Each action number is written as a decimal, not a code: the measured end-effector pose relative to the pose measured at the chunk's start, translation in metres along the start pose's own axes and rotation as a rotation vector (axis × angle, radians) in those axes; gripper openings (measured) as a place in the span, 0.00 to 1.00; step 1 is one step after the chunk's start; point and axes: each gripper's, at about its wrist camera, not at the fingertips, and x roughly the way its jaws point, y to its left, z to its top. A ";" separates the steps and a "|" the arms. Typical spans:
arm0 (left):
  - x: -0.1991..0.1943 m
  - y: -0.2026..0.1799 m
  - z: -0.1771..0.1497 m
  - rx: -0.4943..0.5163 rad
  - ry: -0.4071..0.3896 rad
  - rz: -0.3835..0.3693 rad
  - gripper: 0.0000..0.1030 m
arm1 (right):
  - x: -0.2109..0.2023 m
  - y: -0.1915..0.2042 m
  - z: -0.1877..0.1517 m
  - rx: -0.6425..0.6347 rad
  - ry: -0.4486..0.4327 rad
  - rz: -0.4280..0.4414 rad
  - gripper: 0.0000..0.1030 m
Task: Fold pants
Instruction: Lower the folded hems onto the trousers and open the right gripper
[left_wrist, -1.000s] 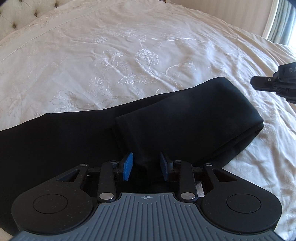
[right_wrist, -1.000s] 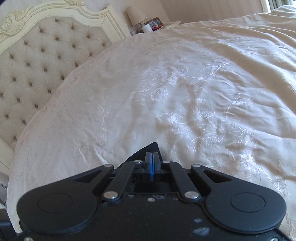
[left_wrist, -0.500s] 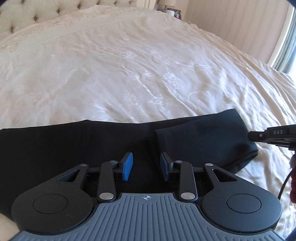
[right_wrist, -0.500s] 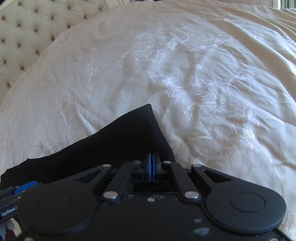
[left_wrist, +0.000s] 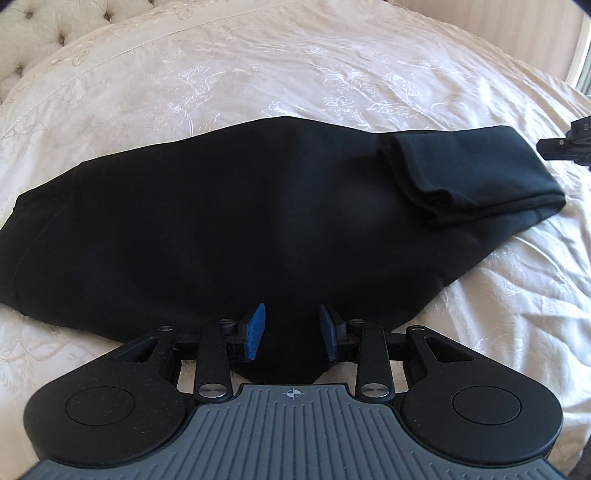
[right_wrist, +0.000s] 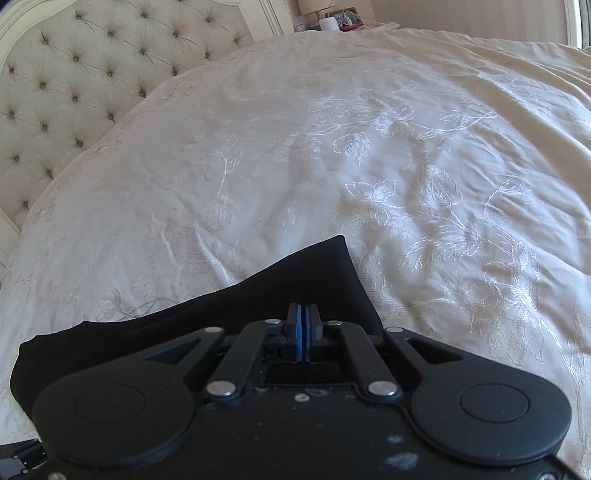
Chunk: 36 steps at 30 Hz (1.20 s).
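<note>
Right wrist: nightstand clutter (right_wrist: 334, 23) beyond bedspread (right_wrist: 369, 147).

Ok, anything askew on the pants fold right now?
Yes: on the black pants, the folded-back leg end at the right lies skewed, its layers bunched and edges unmatched. The bedspread shows only light wrinkles.

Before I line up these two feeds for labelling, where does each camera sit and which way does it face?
Left wrist: rides on the left tongs, looking along their open blue pads over the black pants on the cream bedspread; the right tongs' tip shows at far right.
Right wrist: rides on the right tongs, pads shut, facing the tufted headboard and nightstand, with a pants corner in front.
Shared: pants and bedspread.
</note>
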 end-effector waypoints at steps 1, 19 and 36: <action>-0.004 0.001 0.001 -0.009 -0.007 -0.006 0.31 | -0.001 0.002 -0.001 -0.012 -0.009 0.011 0.05; -0.059 0.110 -0.025 -0.288 -0.039 0.078 0.32 | -0.051 0.153 -0.086 -0.512 -0.070 0.362 0.08; -0.040 0.186 -0.033 -0.543 -0.062 0.014 0.44 | -0.003 0.217 -0.181 -0.614 0.107 0.367 0.08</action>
